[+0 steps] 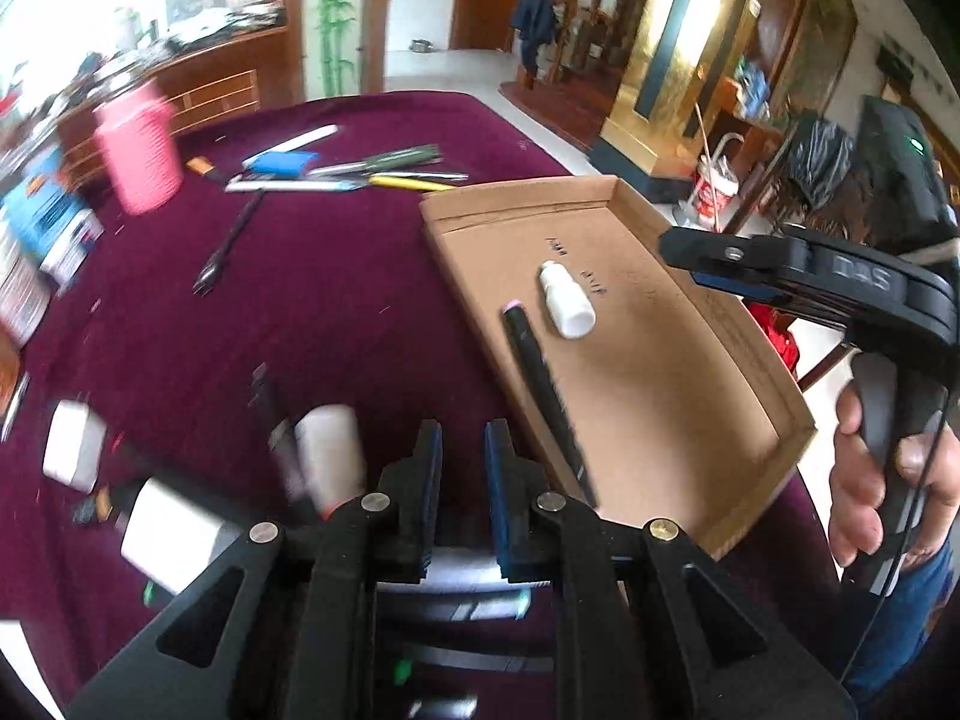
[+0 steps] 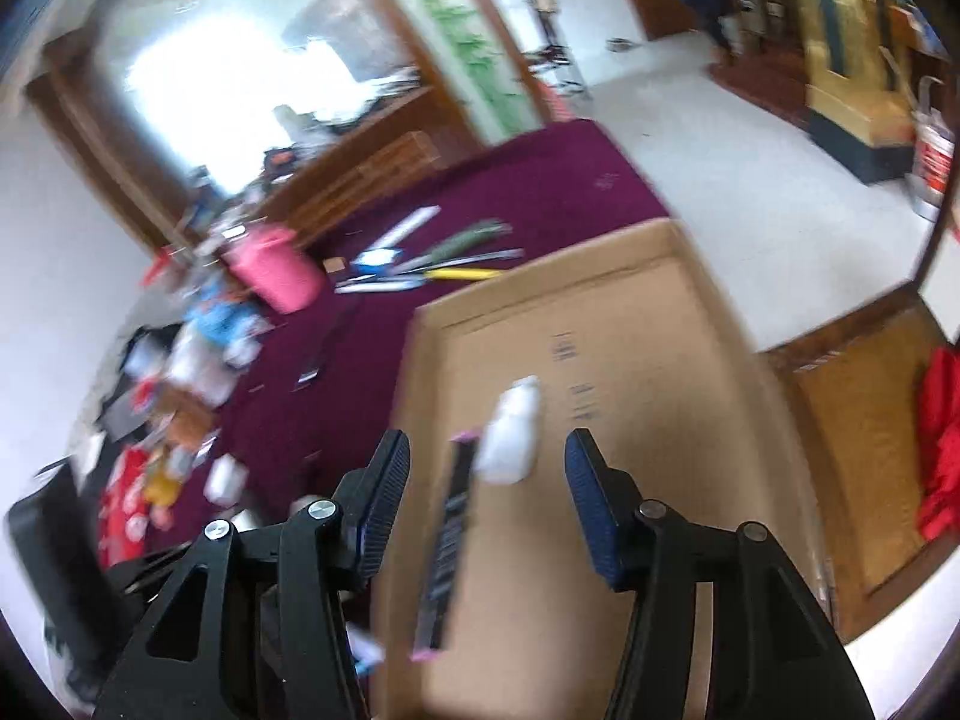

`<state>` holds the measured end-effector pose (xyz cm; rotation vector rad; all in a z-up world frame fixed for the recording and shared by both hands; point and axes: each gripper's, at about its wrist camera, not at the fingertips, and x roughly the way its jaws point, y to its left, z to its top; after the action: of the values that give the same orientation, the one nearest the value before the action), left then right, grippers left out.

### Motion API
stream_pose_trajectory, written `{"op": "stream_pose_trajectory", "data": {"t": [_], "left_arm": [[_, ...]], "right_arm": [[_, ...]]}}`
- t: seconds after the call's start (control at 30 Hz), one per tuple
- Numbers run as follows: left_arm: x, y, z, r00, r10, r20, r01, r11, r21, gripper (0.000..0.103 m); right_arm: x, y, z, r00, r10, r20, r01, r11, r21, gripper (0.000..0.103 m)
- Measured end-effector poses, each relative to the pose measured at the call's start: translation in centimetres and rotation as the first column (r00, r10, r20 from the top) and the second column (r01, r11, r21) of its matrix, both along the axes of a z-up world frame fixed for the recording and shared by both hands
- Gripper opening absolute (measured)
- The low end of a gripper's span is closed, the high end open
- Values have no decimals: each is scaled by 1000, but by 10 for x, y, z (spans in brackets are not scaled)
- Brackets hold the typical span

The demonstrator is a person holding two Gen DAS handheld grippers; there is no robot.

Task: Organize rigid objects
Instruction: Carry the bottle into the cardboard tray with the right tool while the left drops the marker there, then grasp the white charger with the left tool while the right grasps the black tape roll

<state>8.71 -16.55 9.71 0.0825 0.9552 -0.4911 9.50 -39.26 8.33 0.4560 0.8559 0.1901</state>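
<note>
Cardboard, flat and low-walled, the tray (image 1: 690,396) is sitting on a maroon velvety tabletop (image 1: 336,300). Only the left wrist view is showing the person's hand (image 1: 888,480) gripping the right tool (image 2: 486,504); that tool's own view is showing it released, nothing between its ribbed blue pads. The left tool (image 1: 463,480) is clenched empty. Inside the tray, a slim black pen (image 1: 543,396) is lying lengthwise, pink tip pointing away, beside a stubby white plastic bottle (image 1: 567,300).

Maroon tablecloth (image 1: 336,312), brown cardboard tray (image 1: 660,396), white bottle (image 1: 567,307), pink cup (image 1: 139,147).
</note>
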Motion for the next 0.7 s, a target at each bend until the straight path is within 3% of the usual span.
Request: {"op": "stream_pose_trajectory", "data": {"t": [0.17, 0.3, 0.33, 0.47, 0.53, 0.57, 0.63, 0.7], "left_arm": [[-32, 68, 10, 995, 80, 62, -77, 996, -46, 14], [-36, 124, 9, 973, 201, 118, -201, 980, -13, 37], [-33, 138, 9, 963, 241, 119, -241, 970, -14, 37], [-14, 187, 4, 934, 351, 67, -348, 936, -52, 38], [3, 201, -1, 912, 409, 41, -408, 912, -29, 45], [11, 206, -4, 906, 421, 30, -421, 907, -14, 53], [32, 216, -11, 875, 484, 9, -484, 875, 13, 55], [52, 221, -20, 880, 473, -43, -472, 881, 23, 61]], "right_arm": [[-23, 69, 3, 980, 196, 48, -197, 980, 17, 49], [-31, 121, 2, 958, 281, 61, -283, 959, 26, 49], [-33, 131, 2, 956, 286, 70, -288, 957, 26, 49], [-27, 162, 0, 956, 270, 117, -274, 962, 15, 49], [-25, 167, -7, 955, 251, 156, -252, 968, -13, 49], [-23, 168, -14, 956, 246, 159, -246, 969, -22, 49], [-21, 171, -24, 949, 278, 147, -272, 961, -58, 49], [-18, 169, -27, 953, 270, 135, -253, 959, -126, 49]]}}
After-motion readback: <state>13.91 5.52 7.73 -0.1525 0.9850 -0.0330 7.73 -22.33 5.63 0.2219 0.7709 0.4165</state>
